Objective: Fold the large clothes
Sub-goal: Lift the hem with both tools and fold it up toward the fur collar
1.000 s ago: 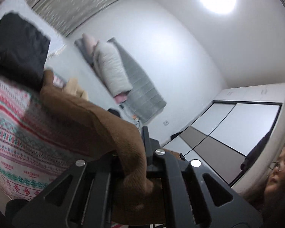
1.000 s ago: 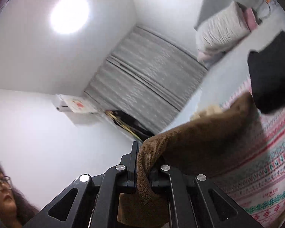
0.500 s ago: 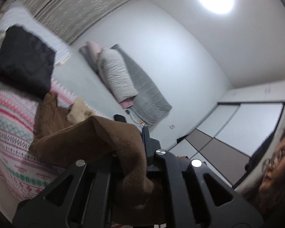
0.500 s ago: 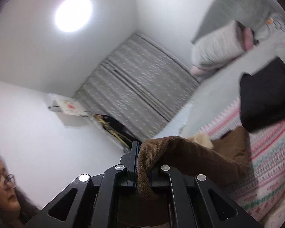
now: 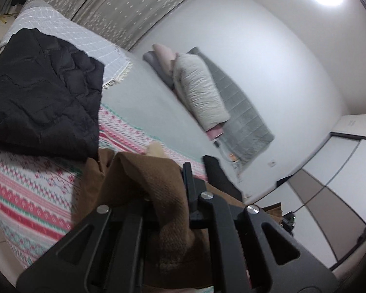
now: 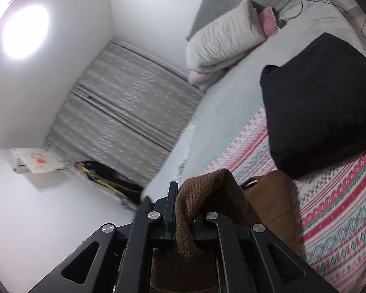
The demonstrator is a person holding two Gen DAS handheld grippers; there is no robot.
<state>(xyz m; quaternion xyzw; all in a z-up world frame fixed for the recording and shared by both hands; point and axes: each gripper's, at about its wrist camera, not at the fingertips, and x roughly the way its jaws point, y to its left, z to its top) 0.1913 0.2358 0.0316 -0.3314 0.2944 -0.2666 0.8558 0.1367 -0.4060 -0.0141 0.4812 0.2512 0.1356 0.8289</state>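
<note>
A brown knitted garment (image 5: 148,178) hangs between my two grippers above the near edge of the bed. My left gripper (image 5: 173,195) is shut on one bunched edge of it. My right gripper (image 6: 183,210) is shut on another edge of the same brown garment (image 6: 207,190), with the rest (image 6: 273,195) draping down to the right. A black puffer jacket (image 5: 41,102) lies folded on the patterned blanket (image 5: 36,183); it also shows in the right wrist view (image 6: 322,109).
The bed has a red, white and green patterned blanket (image 6: 341,195) over a grey sheet (image 5: 153,107). Rolled bedding and pillows (image 5: 200,92) lie against the far wall. Grey curtains (image 6: 124,112) hang beside the bed. A wardrobe (image 5: 329,183) stands to the right.
Both grippers have tipped down toward the bed with the brown garment still held. The garment hangs lower and slacker, and the person's face has left both views.
</note>
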